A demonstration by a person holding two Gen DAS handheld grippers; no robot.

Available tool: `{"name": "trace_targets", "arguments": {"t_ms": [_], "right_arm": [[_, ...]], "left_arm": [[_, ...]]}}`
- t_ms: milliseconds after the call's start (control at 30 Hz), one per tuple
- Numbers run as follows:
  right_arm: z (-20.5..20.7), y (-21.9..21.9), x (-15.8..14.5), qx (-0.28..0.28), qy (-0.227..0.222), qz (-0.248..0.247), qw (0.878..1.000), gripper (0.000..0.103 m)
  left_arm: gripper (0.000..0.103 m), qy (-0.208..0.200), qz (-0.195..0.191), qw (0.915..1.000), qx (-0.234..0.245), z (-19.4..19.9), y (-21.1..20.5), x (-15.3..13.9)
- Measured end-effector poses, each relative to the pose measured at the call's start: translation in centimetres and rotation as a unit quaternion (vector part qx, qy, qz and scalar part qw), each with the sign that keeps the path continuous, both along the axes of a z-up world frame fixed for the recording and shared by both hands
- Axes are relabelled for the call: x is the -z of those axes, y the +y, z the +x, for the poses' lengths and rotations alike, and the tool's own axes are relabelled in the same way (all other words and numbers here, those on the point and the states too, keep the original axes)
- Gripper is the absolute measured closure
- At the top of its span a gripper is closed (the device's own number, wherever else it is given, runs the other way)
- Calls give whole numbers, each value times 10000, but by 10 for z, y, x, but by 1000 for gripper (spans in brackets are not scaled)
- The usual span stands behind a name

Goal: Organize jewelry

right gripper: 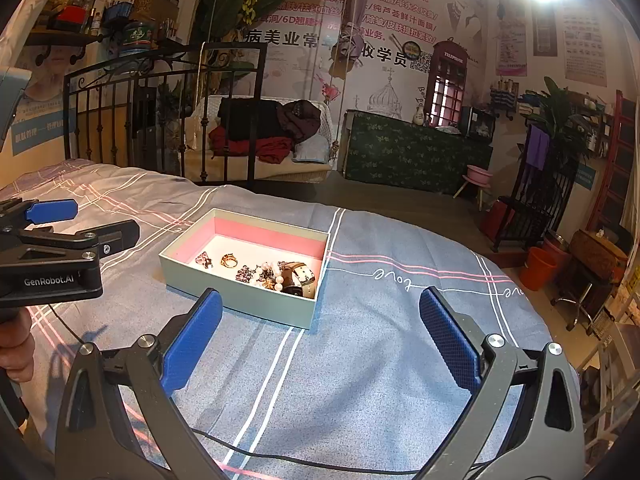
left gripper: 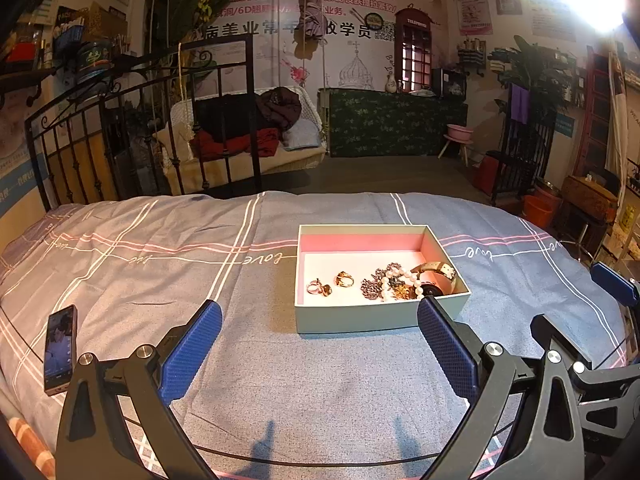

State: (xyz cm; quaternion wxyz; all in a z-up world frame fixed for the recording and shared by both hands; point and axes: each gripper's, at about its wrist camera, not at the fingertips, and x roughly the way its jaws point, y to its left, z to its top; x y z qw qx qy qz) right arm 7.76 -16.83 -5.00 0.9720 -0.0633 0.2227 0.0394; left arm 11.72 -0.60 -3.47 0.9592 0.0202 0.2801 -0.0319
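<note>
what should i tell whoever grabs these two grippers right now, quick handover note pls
Left gripper: open, empty, above the bedspread, just short of the box.
Right gripper: open, empty, to the right of the box.
Things: the open box sits on the bedspread. Inside it are two gold rings on the left, and a pearl strand, dark beaded pieces and a watch bunched at the right end. A phone lies on the bed at far left.
Done: all visible jewelry is in the box.
Left: the right-end pile looks tangled; probably separate it.
</note>
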Motion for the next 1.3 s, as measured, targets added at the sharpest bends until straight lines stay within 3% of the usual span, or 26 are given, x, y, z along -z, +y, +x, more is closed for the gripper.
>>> {"name": "trace_targets", "arguments": {"t_ms": [467, 633, 767, 933, 1300], "right_arm": [[-1, 1, -1, 0, -15, -8, 10000, 6], [-1, 2, -5, -6, -37, -11, 10000, 6], [-2, 2, -8, -12, -47, -14, 10000, 6], [-2, 4, -14, -29, -65, -32, 10000, 6], [-4, 4, -19, -41, -148, -21, 9999, 6]], "left_arm": [[6, -150, 140, 9998, 18, -4, -5, -4], [6, -98, -71, 9998, 159, -4, -2, -9], [6, -158, 95, 9997, 161, -4, -5, -9], [6, -255, -169, 9995, 121, -8, -1, -16], [6, -353, -77, 9989, 288, -16, -8, -21]]}}
